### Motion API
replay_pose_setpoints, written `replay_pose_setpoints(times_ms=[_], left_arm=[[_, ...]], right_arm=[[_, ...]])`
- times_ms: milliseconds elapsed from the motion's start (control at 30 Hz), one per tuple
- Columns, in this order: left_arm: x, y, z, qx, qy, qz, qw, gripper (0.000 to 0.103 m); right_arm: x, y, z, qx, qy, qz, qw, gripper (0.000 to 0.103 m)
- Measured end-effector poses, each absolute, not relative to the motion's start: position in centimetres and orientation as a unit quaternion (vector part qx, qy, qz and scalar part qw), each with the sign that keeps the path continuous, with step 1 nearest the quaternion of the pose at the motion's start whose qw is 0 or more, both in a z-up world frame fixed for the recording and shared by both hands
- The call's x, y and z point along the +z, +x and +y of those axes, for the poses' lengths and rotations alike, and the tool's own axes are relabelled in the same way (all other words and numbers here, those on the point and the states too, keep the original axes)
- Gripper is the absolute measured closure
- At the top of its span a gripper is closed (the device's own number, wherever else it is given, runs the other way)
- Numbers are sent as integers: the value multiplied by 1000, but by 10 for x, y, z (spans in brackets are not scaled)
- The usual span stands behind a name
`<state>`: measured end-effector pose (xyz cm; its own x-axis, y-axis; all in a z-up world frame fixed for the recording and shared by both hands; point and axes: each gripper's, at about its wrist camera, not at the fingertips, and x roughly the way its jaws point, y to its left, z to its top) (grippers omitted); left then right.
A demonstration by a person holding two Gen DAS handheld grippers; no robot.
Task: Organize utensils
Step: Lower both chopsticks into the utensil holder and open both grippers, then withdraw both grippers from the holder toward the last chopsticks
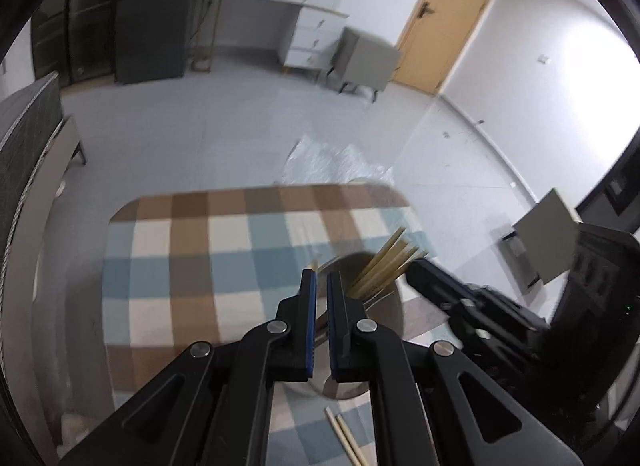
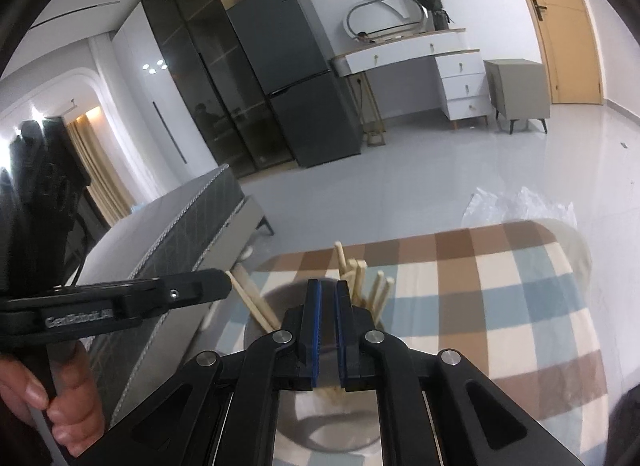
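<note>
1. Over the checked table (image 1: pixel 192 266), in the left wrist view, the left gripper (image 1: pixel 322 290) has its blue pads pressed almost together. A pale stick tip shows just beside its left finger, but I cannot tell from here whether it is pinched.
2. The metal cup (image 1: pixel 384 318) stands just beyond the fingers, with a sheaf of chopsticks (image 1: pixel 388 262) fanning out of it to the right. Two loose chopsticks (image 1: pixel 344 438) lie flat on the cloth on the near side of the cup. The right gripper (image 1: pixel 424 270) reaches in from the right, near the sheaf.
3. To do this step well, I would lower any stick straight into the cup's mouth and not sideways, since the leaning sheaf could be knocked over.
4. In the right wrist view, the right gripper (image 2: pixel 328 306) has its pads a slit apart, with nothing visibly clamped. The cup (image 2: pixel 256 342) sits right under it, with upright sticks (image 2: pixel 360 278) just past the fingertips.
5. The left gripper (image 2: pixel 192 294), gripped by a hand (image 2: pixel 60 398), meets a slanting pair (image 2: pixel 256 306) at its tip. The pair runs down into the cup.
6. The cup stands near the table's left edge in this view, close to grey furniture (image 2: pixel 180 250), so room is tight there. Bare cloth (image 2: pixel 500 306) to the right gives open space for withdrawing.
</note>
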<state>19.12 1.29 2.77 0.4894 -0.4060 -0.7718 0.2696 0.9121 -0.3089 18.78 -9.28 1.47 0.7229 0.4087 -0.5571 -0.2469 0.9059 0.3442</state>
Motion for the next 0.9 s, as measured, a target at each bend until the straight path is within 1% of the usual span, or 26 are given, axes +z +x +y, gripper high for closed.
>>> replay_pose_setpoints(times_ms=[33,67,100,167,200,267,333,367,400,433,500,533,567,633,733,800,900], left_arm=[[29,189,15,-189,-76,467,860,95],[32,185,18,-186,-84,462,863,88],[35,180,21,-182,-89,455,867,84],[43,171,24,-168,-91,441,877,64],[47,166,25,-162,-91,432,882,60],[52,158,27,-154,-89,419,890,50],[61,149,26,-140,-82,407,899,43],[65,143,26,-132,-80,401,903,38],[68,138,27,-127,-79,395,906,37],[70,134,27,-125,-77,391,909,34],[75,125,25,-117,-70,379,915,29],[76,121,24,-107,-63,371,920,25],[77,120,26,-99,-61,365,924,21],[84,106,27,-91,-61,344,932,18],[88,92,29,-78,-58,327,940,10],[87,84,29,-72,-54,318,944,10],[84,73,28,-71,-51,318,944,9]], right_arm=[[16,185,-94,177,124,328,920,84],[18,181,-96,172,125,327,921,74],[19,177,-99,170,128,323,922,72],[23,169,-104,169,134,315,924,70],[27,162,-108,163,134,312,926,68],[32,155,-112,159,137,306,929,57],[38,144,-116,155,139,299,931,51],[41,140,-117,154,138,296,933,50],[46,134,-118,153,136,292,934,50],[49,130,-118,152,134,289,936,48],[57,119,-119,150,131,281,939,40],[59,116,-120,149,131,277,940,34],[62,110,-121,146,130,271,942,31],[67,102,-122,144,127,263,945,31],[74,88,-124,144,125,253,948,30],[78,79,-124,146,124,246,950,30],[83,63,-125,146,121,230,955,24]])
